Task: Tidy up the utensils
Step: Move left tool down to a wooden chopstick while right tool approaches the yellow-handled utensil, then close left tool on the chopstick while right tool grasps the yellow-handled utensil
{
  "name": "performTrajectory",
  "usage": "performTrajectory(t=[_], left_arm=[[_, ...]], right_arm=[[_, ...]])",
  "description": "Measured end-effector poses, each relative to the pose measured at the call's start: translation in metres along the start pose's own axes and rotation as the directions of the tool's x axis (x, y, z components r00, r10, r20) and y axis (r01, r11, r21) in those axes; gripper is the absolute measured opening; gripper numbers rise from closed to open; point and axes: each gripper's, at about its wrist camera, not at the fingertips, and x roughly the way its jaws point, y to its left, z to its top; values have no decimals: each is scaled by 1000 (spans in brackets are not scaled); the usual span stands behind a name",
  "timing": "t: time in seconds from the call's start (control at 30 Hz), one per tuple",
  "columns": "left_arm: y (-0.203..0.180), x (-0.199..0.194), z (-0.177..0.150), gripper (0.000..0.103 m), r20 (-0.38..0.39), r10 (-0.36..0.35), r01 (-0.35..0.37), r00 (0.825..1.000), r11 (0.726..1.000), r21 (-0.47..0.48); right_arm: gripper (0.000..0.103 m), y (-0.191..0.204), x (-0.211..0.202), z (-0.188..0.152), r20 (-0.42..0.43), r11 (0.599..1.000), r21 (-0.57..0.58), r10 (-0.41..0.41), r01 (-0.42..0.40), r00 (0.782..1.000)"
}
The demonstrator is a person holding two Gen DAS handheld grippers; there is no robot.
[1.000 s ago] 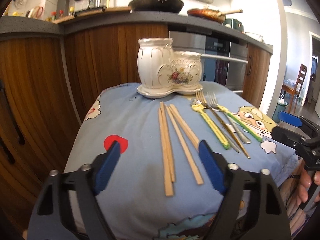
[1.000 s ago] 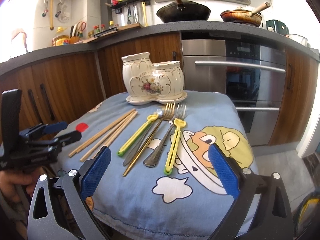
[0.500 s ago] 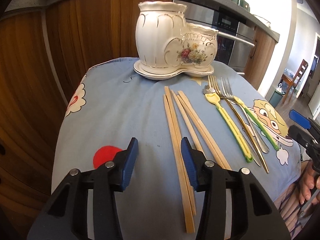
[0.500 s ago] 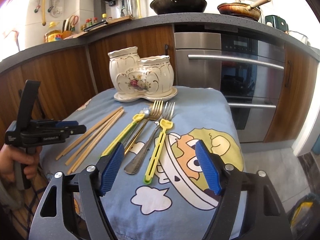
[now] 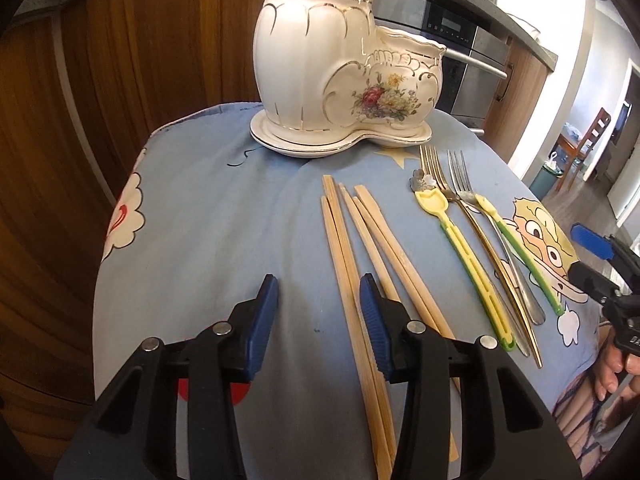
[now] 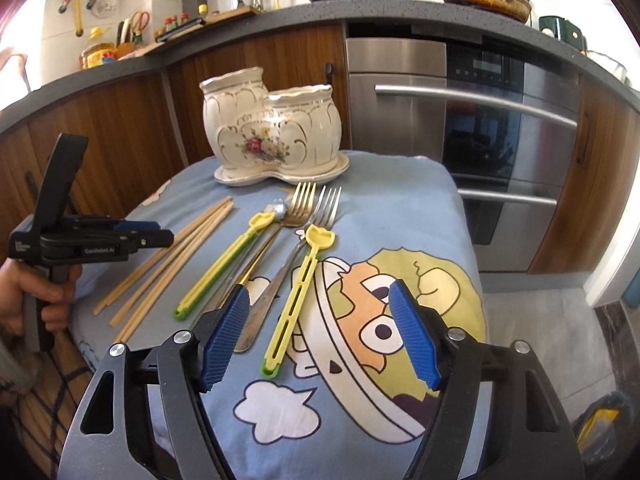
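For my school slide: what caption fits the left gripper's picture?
Left gripper closing over wooden chopsticks near a flowered ceramic holder.

Holder (image 5: 320, 68) at the top of the frame looks like glossy glazed ceramic with gold trim. Chopsticks (image 5: 352, 248) are plain matt wood, pale and smooth. Two forks (image 6: 316, 208) are shiny metal, one gold, one silver. Yellow-green tongs (image 6: 298, 300) look like smooth plastic. Tablecloth (image 5: 208, 220) is soft matt printed cloth, and the gripper pads (image 6: 224, 336) are ribbed blue rubbery stuff.
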Motion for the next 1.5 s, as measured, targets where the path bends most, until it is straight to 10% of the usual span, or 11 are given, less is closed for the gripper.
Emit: performTrajectory(t=[0.97,1.5], left_arm=[[17,-8,10,15,-107,0,4,994,999,40],[-12,4,24,14,-350,60,31,935,968,248]], right_arm=[[31,-8,67,35,-279,995,-94,17,-45,960],[31,-5,101,68,-598,962,-227,-16,-150,801]])
